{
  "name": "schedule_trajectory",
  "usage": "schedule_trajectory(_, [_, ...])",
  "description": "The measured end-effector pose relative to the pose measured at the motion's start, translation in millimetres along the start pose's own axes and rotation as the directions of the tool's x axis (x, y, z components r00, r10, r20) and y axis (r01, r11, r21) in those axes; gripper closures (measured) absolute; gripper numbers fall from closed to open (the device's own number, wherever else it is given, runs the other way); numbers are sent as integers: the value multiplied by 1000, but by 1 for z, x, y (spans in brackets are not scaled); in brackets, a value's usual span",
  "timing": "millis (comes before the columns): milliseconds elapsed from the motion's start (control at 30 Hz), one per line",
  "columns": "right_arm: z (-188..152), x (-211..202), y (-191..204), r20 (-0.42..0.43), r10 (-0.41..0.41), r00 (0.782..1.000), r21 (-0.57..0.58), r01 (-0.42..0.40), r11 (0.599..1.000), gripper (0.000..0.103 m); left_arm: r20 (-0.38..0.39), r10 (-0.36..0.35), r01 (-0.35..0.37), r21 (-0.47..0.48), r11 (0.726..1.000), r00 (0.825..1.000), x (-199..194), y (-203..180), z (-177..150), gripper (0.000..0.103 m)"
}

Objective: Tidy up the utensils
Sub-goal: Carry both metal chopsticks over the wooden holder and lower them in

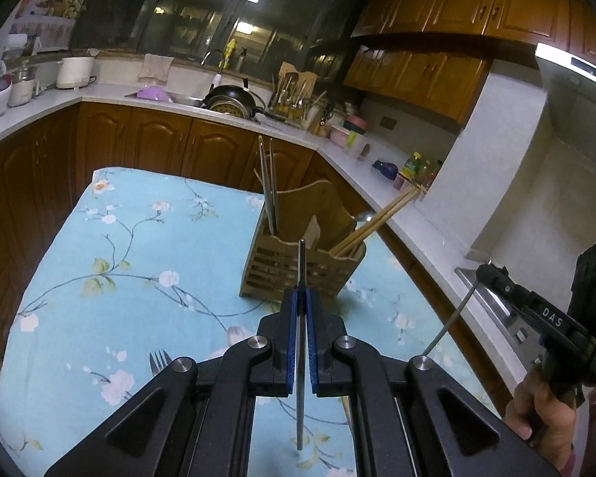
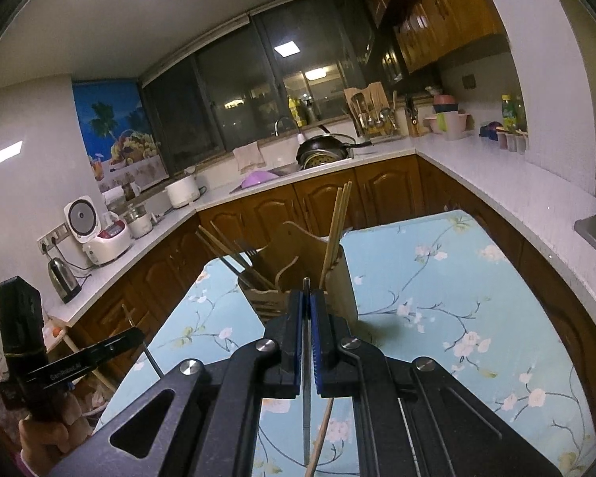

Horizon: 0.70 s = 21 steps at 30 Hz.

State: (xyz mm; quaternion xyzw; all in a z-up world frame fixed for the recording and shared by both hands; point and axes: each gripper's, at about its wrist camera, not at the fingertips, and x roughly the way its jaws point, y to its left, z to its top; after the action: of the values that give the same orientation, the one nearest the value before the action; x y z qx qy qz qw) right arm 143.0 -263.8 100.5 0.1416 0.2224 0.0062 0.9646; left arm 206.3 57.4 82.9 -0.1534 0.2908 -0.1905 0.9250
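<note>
The left gripper (image 1: 302, 294) is clamped on a thin metal utensil handle (image 1: 301, 266), held just before the wooden utensil holder (image 1: 298, 266) on the floral-clothed worktop (image 1: 119, 258). The right gripper (image 2: 306, 298) pinches a second thin metal rod (image 2: 306, 397) near the same holder, which has chopsticks (image 2: 337, 222) in it; a fork (image 1: 159, 359) lies on the cloth

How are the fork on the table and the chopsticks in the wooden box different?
The fork lies flat on the flowered cloth; the wooden chopsticks stand leaning in the wooden holder. The fork looks metal with prongs; the chopsticks are plain tan sticks. Both are for eating.
</note>
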Motion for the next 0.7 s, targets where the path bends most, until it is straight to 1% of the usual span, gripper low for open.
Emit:
schedule_trajectory(433, [9, 4, -2, 25, -1, 1000, 4, 1, 1000, 99, 23, -5, 5, -7, 1000, 1000, 8, 6, 11, 100])
schedule_trajectory(567, [17, 8, -2, 43, -5, 999, 2, 5, 1000, 99, 55, -4, 5, -6, 1000, 998, 10, 8, 21, 100])
schedule_trajectory(700, [30, 11, -4, 76, -4, 997, 10, 3, 1000, 99, 102, 0, 0, 3, 1000, 995, 15, 10, 38, 100])
